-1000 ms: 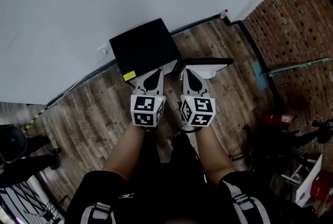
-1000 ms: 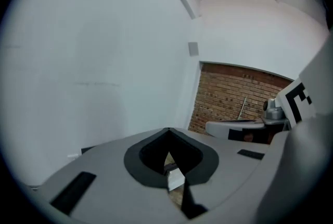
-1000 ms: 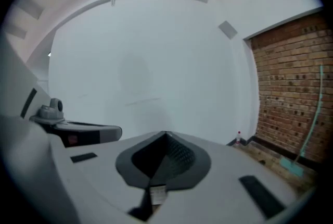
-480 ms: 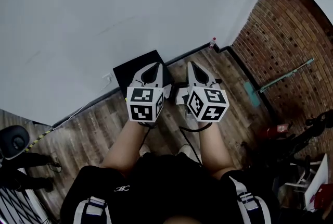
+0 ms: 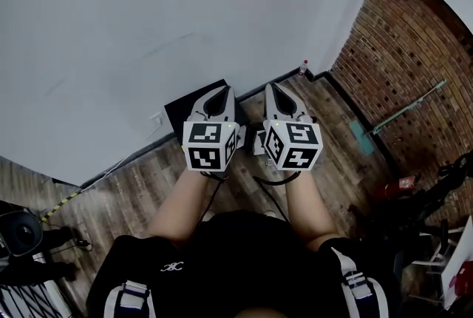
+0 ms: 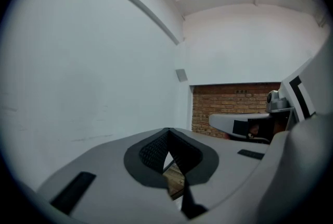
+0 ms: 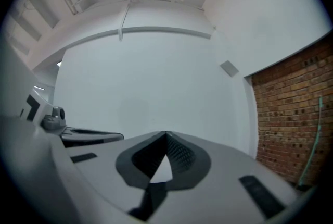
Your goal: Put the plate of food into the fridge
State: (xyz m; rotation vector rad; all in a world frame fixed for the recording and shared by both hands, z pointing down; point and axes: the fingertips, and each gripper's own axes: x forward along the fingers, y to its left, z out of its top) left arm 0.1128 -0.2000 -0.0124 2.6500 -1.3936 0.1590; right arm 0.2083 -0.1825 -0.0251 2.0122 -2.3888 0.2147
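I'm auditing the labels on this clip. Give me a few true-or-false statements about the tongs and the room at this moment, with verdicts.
1. The left tongs grip a plate of food. False: they are shut on nothing, and no plate is in view.
2. The right tongs are shut and empty. True.
3. A black box sits on the wooden floor at the foot of the white wall. True.
4. The brick wall is on the left tongs' side. False: it is on the right tongs' side.
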